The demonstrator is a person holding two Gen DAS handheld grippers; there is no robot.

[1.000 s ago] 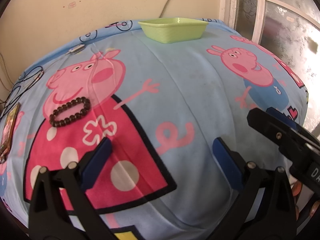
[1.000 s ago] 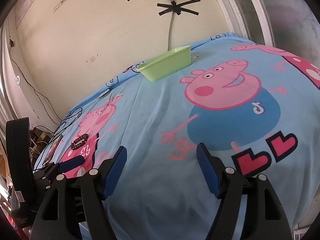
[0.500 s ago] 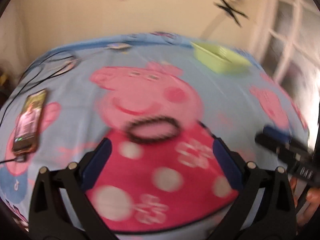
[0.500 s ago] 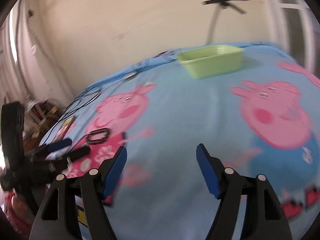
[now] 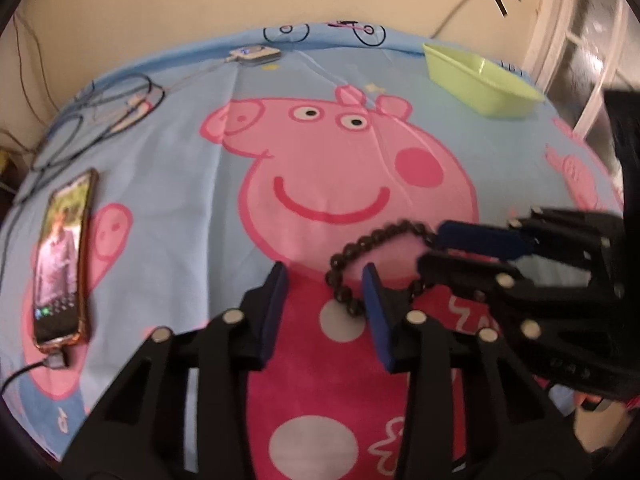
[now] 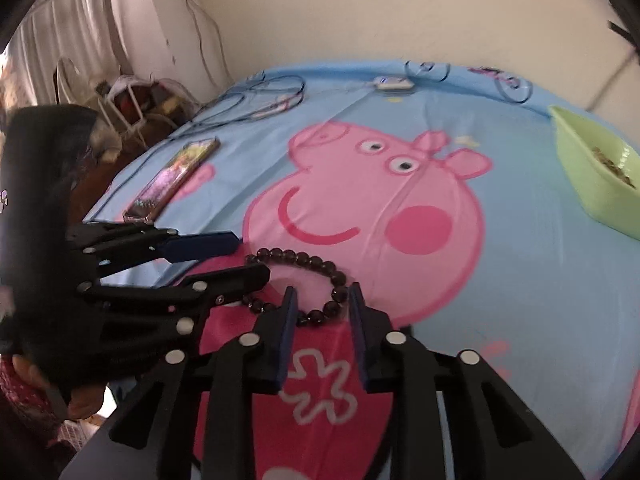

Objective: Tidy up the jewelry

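Observation:
A dark bead bracelet (image 5: 376,236) lies on the pink pig print of the blue bedsheet (image 5: 180,184). My left gripper (image 5: 324,270) hangs over its left end with its jaws closing. Beads sit between the pads, close to the right one, and I see no squeeze on them. From the right, my right gripper (image 5: 430,246) reaches the other end. In the right wrist view its narrowed pads flank the bracelet's (image 6: 304,257) near curve, so the right gripper (image 6: 322,290) is shut on it. The left gripper (image 6: 252,254) comes in from the left there.
A light green tray (image 5: 480,80) stands at the far right edge of the bed, with something brownish inside (image 6: 612,164). A lit phone (image 5: 60,256) on a cable lies at the left. Looped cables (image 5: 100,120) and a small white device (image 5: 254,55) lie at the back. A window (image 5: 580,20) is on the right.
Both grippers have swung over to the bracelet, one at each end. Their jaws, wide apart before, now stand narrow around the beads.

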